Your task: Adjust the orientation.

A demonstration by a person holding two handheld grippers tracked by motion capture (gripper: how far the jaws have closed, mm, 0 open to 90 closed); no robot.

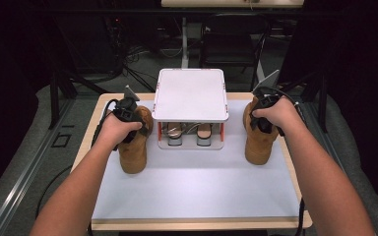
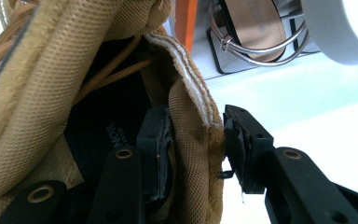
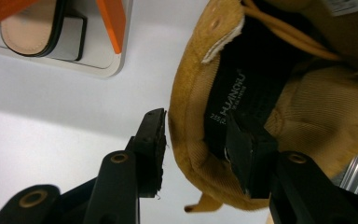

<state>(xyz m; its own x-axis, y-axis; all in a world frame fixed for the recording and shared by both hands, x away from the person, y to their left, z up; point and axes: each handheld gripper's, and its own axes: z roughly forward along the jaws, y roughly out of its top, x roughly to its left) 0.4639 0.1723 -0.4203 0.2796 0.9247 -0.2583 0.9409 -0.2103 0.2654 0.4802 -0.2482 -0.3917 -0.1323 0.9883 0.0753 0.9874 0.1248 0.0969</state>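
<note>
The left gripper (image 2: 193,149) and the right gripper (image 3: 200,149) each straddle a boot collar, one jaw inside and one outside, not clenched yet. The left boot (image 1: 134,147) stands at 9 o'clock of the shoe rack (image 1: 191,93), the right boot (image 1: 258,140) at 3 o'clock. I think both jaws should close firmly on the thick collar before lifting. Open table (image 1: 192,189) lies at 6 o'clock; the rack with sandals (image 1: 204,132) is close, and the right boot is near the table edge.
</note>
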